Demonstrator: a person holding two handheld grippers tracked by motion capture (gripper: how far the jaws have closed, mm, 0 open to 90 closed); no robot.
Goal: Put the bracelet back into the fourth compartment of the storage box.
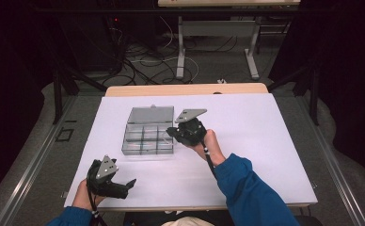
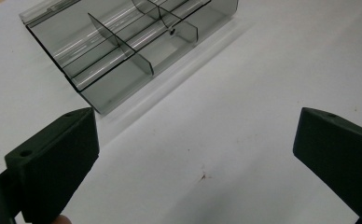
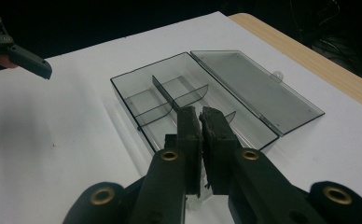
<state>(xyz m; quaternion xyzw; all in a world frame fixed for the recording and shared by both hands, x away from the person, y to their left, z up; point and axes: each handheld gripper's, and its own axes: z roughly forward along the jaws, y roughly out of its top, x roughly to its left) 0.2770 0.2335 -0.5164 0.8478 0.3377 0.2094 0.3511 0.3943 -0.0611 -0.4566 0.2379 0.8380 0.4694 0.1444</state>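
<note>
Right hand-held gripper (image 3: 201, 116), its jaws pressed together with nothing visible between them, hung at the near right edge of the open smoke-grey compartment box (image 1: 147, 134), which sat mid-tabletop (image 1: 265, 141) with its lid (image 3: 258, 88) laid flat behind. Left hand-held gripper (image 2: 195, 154) rested wide open and empty near the front edge, well apart from the box. The light box was probably the risk: a sideways nudge from the closed jaws could skid it across the white surface or unseat a thin divider (image 3: 163, 91), since nothing braced it.
</note>
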